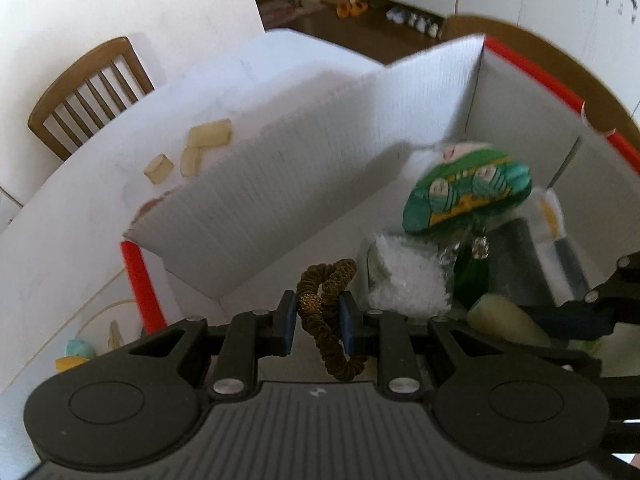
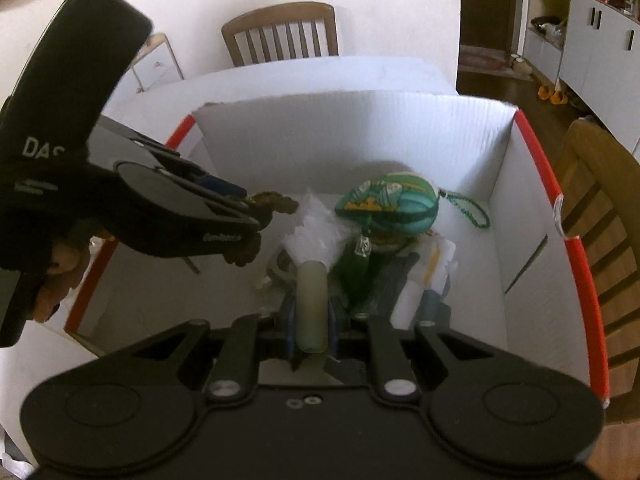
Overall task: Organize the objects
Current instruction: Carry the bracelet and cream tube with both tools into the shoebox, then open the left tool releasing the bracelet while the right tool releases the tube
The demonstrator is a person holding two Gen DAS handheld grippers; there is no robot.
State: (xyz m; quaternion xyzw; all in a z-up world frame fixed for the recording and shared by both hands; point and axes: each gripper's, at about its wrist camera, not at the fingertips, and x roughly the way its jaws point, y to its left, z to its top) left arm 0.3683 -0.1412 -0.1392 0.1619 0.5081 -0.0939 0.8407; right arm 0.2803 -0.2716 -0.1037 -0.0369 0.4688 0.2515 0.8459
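White table (image 1: pixel 80 216), red-rimmed white box (image 2: pixel 532 216) half full: left gripper (image 1: pixel 318 316) clamps brown scrunchie (image 1: pixel 332 312), right gripper (image 2: pixel 313 320) clamps pale tube (image 2: pixel 312 300); release both low, beside the green pouch (image 2: pixel 390 208).

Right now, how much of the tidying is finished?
Partly done: the box already holds a green pouch and other bits. In hand: the left gripper clamps a brown scrunchie, the right gripper a pale tube. Pale blocks wait on the table.
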